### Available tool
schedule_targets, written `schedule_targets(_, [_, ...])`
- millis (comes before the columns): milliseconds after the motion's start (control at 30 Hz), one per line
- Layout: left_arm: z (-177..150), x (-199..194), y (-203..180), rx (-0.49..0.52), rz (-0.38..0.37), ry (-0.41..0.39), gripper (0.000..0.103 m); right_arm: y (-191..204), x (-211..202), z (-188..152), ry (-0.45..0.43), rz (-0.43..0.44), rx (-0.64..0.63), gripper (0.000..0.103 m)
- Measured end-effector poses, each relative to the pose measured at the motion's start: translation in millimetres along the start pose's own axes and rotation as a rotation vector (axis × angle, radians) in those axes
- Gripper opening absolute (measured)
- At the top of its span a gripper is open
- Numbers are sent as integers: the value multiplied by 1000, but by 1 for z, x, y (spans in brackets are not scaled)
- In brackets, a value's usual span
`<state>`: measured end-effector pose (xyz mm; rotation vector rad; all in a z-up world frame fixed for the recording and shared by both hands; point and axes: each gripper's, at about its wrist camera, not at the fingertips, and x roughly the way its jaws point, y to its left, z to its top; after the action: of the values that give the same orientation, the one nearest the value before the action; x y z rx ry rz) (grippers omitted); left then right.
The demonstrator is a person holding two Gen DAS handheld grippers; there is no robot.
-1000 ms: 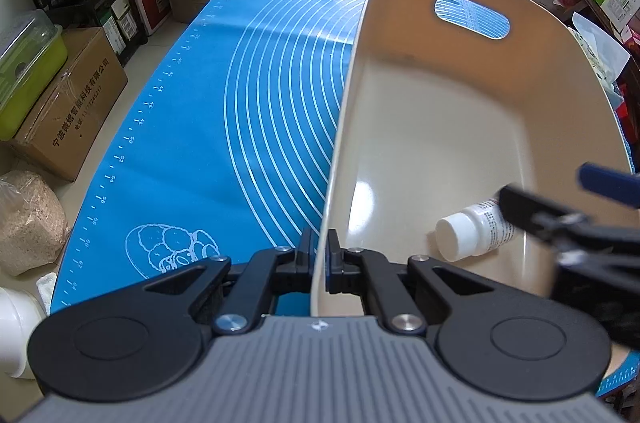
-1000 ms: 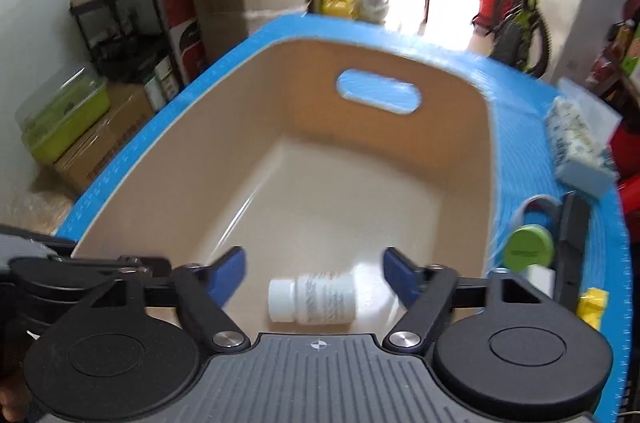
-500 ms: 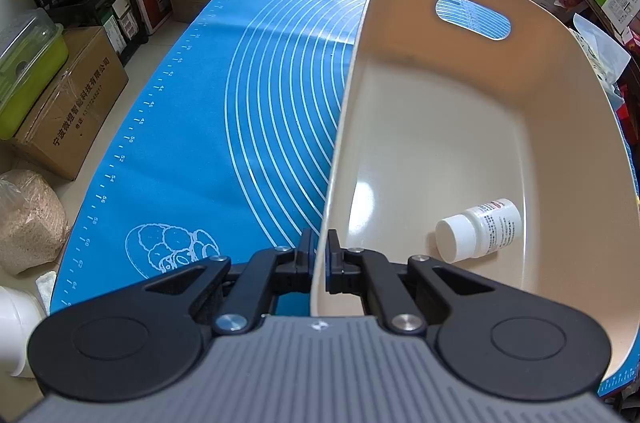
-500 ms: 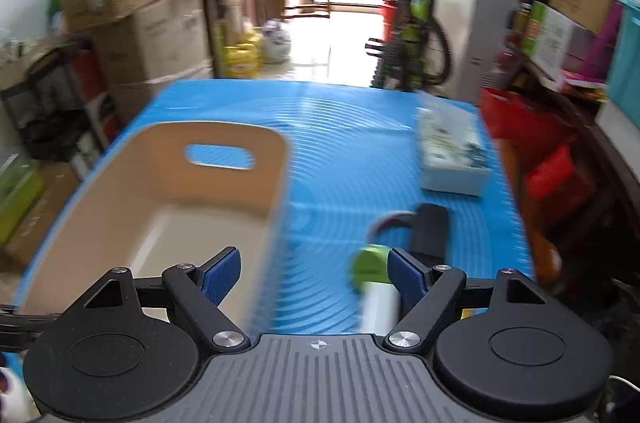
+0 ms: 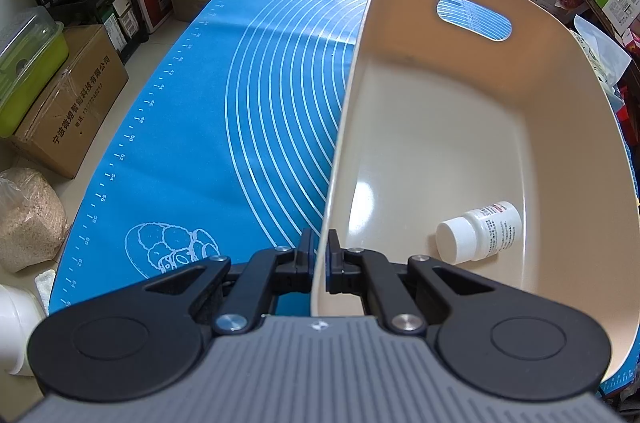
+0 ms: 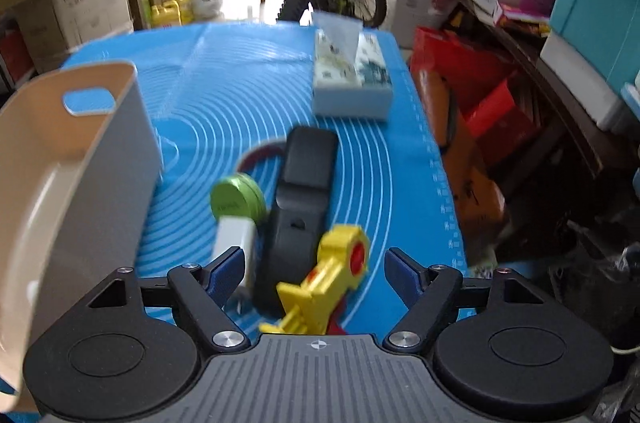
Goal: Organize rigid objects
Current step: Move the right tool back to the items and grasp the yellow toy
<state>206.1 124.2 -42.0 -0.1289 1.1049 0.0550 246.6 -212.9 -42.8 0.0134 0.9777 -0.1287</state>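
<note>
Beige plastic fills your left view just as a second ago: the left gripper (image 5: 319,257) is still clamped on the near rim of the bin (image 5: 568,71), and the white pill bottle (image 5: 480,232) lies on its side on the bin floor, ahead and right of those fingers. Your right gripper (image 6: 314,269) has swung away from the bin, which now sits off to its left. Its jaws stand wide apart, having just closed a touch, and grip nothing. Between and just ahead of them lies a yellow toy (image 6: 326,279) with a red centre. Beyond it sit a black case (image 6: 304,191), a white block (image 6: 236,235) by the left finger and a green round tin (image 6: 236,200).
</note>
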Motion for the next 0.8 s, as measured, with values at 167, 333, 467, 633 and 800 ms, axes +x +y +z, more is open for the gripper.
schedule_targets(167, [0,0,-1,0,3,1,7,7,18,-7,41,-17,-24,79])
schedule_targets(333, [0,1,-1,-1,3,1,7,8,36,-7,80,-41,-18,74])
schedule_targets(467, [0,1,-1,-1,3,1,7,4,39,-9,71,-3,20,72])
schedule_targets(633, [0,0,-1,-2,2,1,7,2,35,-10,65,13,24,54])
schedule_targets(800, [0,1,0,-3,1,1,7,-11,28,-15,46,14,71,41])
